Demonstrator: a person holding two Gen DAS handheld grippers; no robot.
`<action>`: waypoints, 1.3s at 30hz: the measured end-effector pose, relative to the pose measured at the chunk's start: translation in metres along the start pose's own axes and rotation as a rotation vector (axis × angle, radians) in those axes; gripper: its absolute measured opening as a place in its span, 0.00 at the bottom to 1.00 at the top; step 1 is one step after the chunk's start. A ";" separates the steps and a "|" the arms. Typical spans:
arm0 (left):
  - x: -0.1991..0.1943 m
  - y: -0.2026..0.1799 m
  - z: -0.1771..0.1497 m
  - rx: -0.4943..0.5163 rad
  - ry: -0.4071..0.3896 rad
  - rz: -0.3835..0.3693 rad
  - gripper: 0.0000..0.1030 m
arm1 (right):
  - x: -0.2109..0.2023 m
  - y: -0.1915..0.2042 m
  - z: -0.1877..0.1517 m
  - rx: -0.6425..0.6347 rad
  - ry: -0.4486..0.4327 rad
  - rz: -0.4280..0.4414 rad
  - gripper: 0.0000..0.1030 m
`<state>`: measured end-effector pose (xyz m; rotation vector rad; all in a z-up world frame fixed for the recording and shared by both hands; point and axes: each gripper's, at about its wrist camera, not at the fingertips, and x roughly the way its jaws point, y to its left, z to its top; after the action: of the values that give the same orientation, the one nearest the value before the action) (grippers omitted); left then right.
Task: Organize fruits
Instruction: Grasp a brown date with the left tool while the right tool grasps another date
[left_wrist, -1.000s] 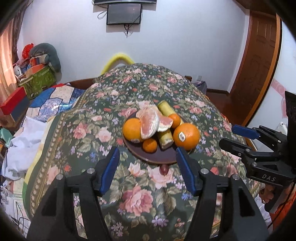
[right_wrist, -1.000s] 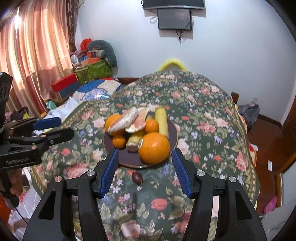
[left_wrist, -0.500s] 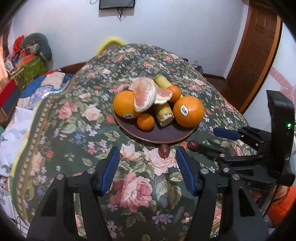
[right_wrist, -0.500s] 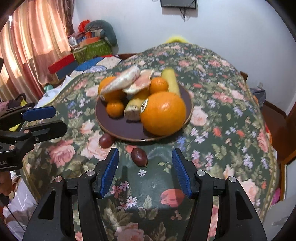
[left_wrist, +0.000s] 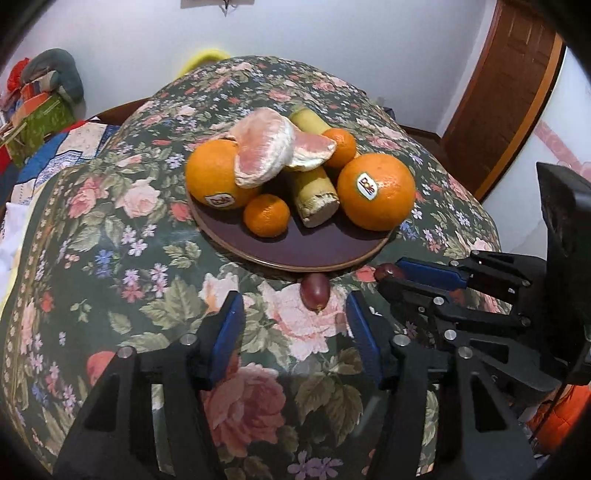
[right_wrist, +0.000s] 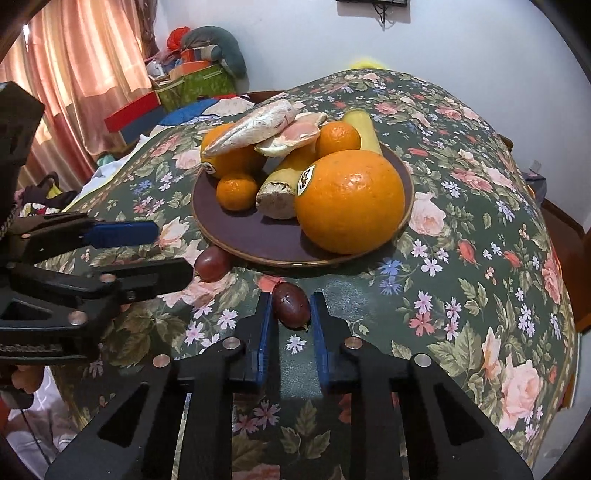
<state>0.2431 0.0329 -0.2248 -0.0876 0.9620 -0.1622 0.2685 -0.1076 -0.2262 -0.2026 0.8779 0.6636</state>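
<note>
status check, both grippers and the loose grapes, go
Right gripper just closed on the near grape. Left gripper open, jaws narrowing, second grape ahead of its tips, untouched. Plate crowded; path clear.

Even, moderately bright indoor light fills both views. In the right wrist view daylight glows warm through the pink curtain (right_wrist: 70, 74) at upper left. The large orange (right_wrist: 349, 201) carries small specular highlights and drops a soft shadow onto the plate (right_wrist: 236, 236). Fisheye distortion bulges the flowered tabletop (left_wrist: 110, 258) and bends the walls; dark vignetting rounds every corner. Focus is fairly sharp centrally, softer toward the rims
</note>
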 end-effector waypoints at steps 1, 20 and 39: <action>0.002 -0.002 0.001 0.003 0.005 -0.006 0.53 | -0.001 0.000 0.000 0.003 -0.002 0.003 0.17; 0.031 -0.007 0.013 -0.010 0.064 -0.040 0.18 | -0.021 -0.016 0.003 0.046 -0.053 0.000 0.16; -0.012 0.012 0.023 -0.021 -0.057 -0.034 0.18 | -0.019 -0.004 0.024 0.011 -0.086 0.025 0.17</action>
<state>0.2560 0.0467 -0.2037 -0.1272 0.9053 -0.1805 0.2781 -0.1089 -0.1969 -0.1526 0.8023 0.6855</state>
